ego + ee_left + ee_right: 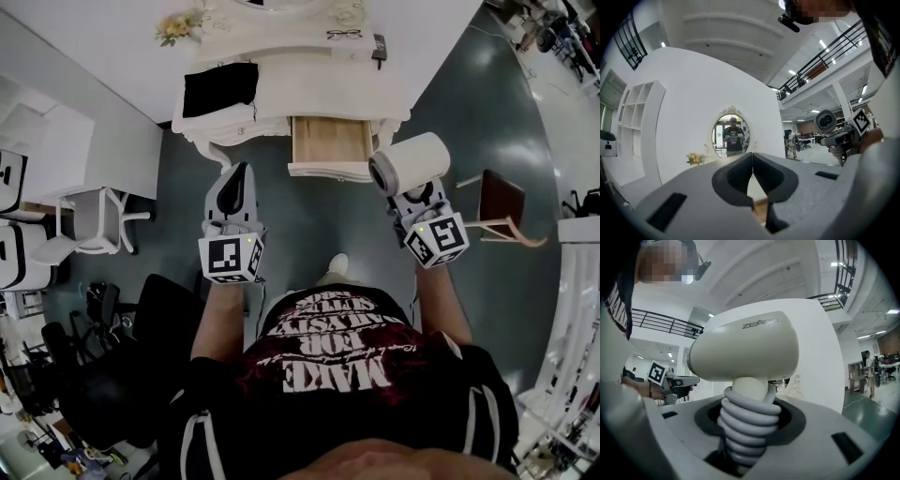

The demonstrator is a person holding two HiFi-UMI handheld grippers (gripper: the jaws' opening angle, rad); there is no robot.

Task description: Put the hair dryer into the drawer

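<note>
Dresser [309, 94] ahead; dryer [745, 348] between right fingers [791, 422]

At twelve o'clock stands a white desk [309, 89] whose wooden drawer [330, 141] is pulled open toward the person [337, 366]. A black cloth [219, 88] lies on its top at eleven, with flowers [178, 26] beyond it and glasses [344, 35] at the far edge. The left claw [242, 171] points at the desk from ten o'clock, its tip near the front edge, while the right claw [415, 194] at two o'clock carries the cream hair dryer [410, 161] just right of the drawer. A white chair [94, 220] sits at nine o'clock and a wooden chair [497, 204] at three, both on the dark floor [309, 225].
</note>
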